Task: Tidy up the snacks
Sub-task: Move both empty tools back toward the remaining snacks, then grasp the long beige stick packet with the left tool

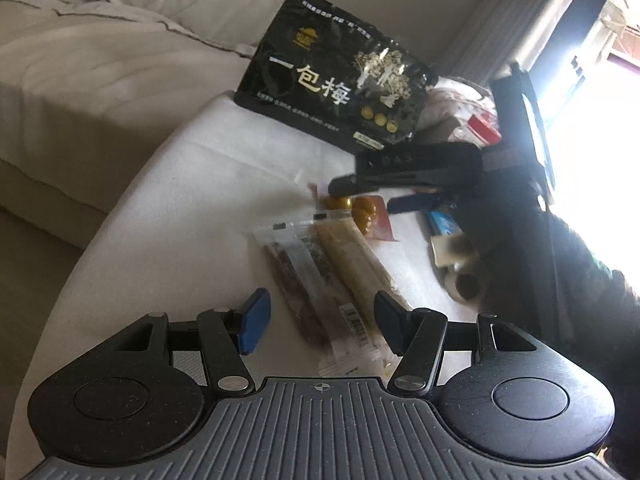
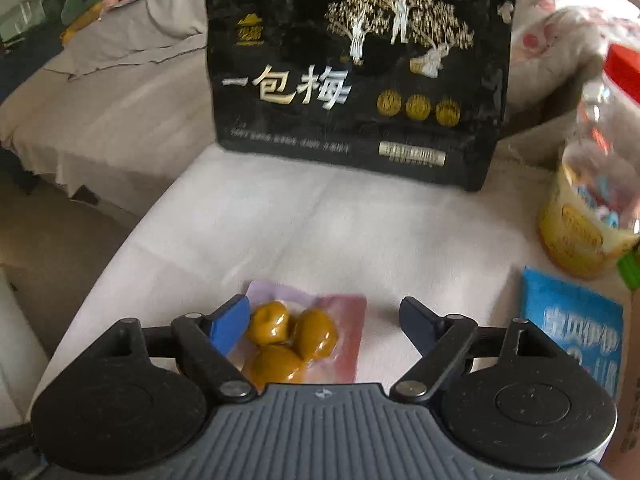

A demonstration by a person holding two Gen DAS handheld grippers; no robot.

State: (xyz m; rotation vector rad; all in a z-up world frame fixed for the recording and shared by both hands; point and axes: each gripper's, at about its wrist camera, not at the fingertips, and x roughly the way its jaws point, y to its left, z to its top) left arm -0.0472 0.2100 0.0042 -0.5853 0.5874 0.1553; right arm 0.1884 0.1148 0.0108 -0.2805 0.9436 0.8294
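Both grippers' jaws wide open, empty; right gripper [image 2: 324,322] over plum packet [image 2: 304,340]; left gripper [image 1: 318,320] over snack bars [image 1: 320,280].

A beige sofa [image 1: 100,80] with a rumpled cover runs along the left, grey curtain [image 1: 492,28] hangs at the far corner, and a window [image 1: 600,100] blazes white daylight on the right.

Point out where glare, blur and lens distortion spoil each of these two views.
Left wrist view: the window at the right is blown out to white, leaving the right hand-held gripper a dark silhouette; fisheye bends the table edge. Right wrist view: softer, even light, but the clear jar and blue packet at the right are smeared by blur.
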